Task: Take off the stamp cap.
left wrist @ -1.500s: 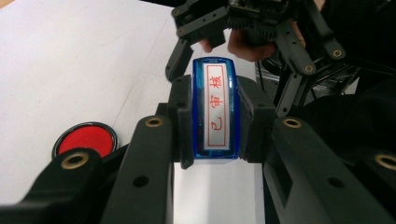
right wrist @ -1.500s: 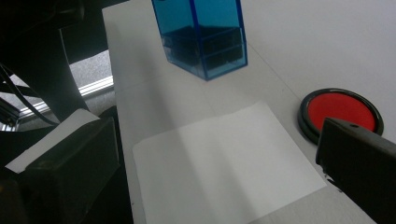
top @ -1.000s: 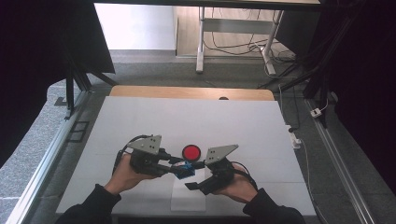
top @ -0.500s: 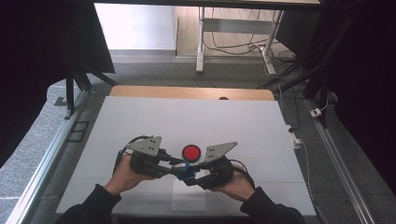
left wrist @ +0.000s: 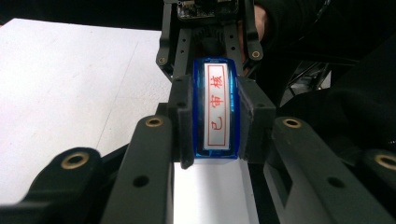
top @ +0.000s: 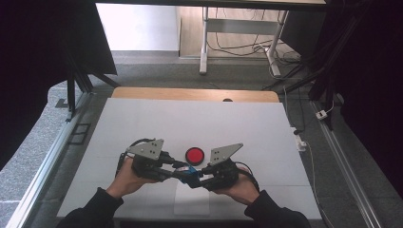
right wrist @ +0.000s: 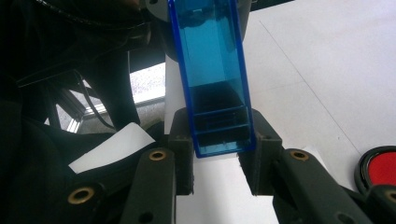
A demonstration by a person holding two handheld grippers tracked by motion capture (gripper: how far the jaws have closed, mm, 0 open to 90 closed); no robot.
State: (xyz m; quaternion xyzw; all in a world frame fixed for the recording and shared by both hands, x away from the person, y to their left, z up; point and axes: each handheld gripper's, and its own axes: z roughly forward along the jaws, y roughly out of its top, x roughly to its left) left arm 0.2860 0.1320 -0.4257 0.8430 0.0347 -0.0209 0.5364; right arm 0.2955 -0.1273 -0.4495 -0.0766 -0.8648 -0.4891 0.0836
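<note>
The table [top: 142, 123] is kept under the work, with the red ink pad [top: 194, 155] just beyond. The blue stamp [left wrist: 217, 109], held above the paper [top: 192, 202], should be pulled apart straight and steadily. The left gripper [top: 177, 167] is clamped on it; the right gripper [right wrist: 217, 156] has just been closing and is clamped on its blue cover [right wrist: 212, 70].

L hand-held gripper [top: 177, 167] clamped, R hand-held gripper [top: 198, 176] just closed, tips meeting

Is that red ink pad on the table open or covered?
Open: the ink pad shows its bare red face inside a black rim, with no lid on it.
</note>
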